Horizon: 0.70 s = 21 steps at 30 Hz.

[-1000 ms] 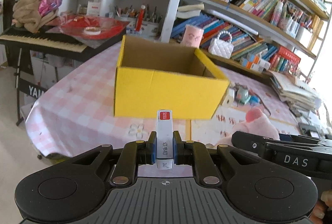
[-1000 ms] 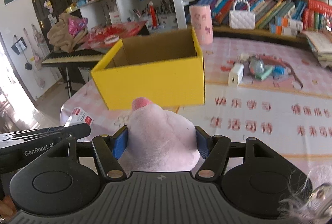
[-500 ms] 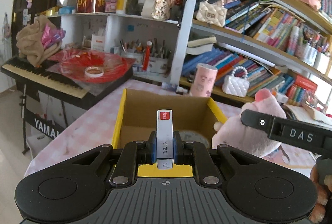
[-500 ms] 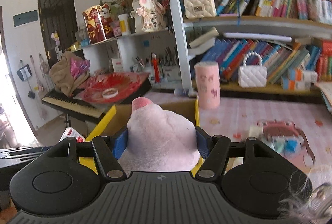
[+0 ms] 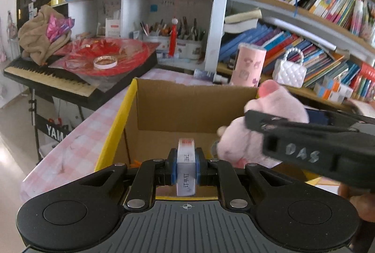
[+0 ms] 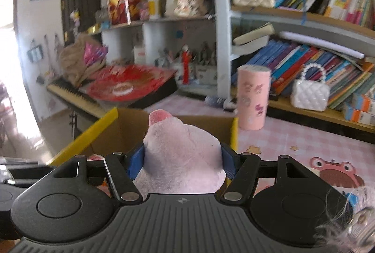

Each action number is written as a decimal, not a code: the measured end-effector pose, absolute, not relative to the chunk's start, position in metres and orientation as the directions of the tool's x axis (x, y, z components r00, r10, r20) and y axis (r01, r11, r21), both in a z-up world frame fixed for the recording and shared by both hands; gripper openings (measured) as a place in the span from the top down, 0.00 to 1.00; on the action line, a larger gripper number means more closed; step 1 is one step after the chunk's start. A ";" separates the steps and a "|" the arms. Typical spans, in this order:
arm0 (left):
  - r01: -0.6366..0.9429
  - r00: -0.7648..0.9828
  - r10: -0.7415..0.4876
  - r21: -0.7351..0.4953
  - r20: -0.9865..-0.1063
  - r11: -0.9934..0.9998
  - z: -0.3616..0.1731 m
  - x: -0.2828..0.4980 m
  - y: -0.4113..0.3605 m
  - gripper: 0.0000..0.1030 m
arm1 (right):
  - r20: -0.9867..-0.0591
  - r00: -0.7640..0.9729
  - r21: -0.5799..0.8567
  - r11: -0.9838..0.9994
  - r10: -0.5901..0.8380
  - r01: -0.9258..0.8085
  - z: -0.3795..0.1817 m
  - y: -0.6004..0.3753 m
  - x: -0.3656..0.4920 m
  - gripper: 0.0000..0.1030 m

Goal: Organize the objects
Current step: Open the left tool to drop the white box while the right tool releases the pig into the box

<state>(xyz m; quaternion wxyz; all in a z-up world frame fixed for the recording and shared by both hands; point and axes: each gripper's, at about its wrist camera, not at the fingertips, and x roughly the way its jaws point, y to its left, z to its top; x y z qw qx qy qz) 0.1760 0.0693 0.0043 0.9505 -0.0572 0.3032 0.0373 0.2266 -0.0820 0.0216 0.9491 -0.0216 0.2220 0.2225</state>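
- The small white staple box (image 5: pixel 186 166) with a red end stands pinched upright in the left gripper (image 5: pixel 186 169), poised over the open yellow cardboard box (image 5: pixel 117 121).
- The pink plush toy (image 6: pixel 180 159) is squeezed between the blue pads of the right gripper (image 6: pixel 181 159), above the same box's right side.
- To drop them well, I judge each load should be clear inside the rim before the jaws part, the toy kept off the staple box so neither bounces out.
- Something dark and round lies on the box floor; I cannot tell what.
- Counted: one yellow box, one staple box, one plush toy, two grippers.
- Beyond: one pink cylinder (image 5: pixel 248 65), two quilted handbags, one keyboard (image 5: pixel 54 81).
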 end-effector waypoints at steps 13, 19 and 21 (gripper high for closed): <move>-0.125 0.756 0.090 -0.008 -0.648 0.992 -0.020 0.202 0.066 0.87 | -0.584 0.699 -0.022 0.853 0.413 -0.522 -0.009 -0.054 0.271 0.38; -0.146 0.754 0.093 -0.028 -0.650 0.989 -0.021 0.208 0.068 0.83 | -0.602 0.676 -0.015 0.840 0.425 -0.542 -0.009 -0.051 0.287 0.37; -0.158 0.760 0.108 -0.021 -0.641 0.987 -0.020 0.208 0.069 0.82 | -0.604 0.666 -0.007 0.833 0.437 -0.553 -0.009 -0.051 0.292 0.37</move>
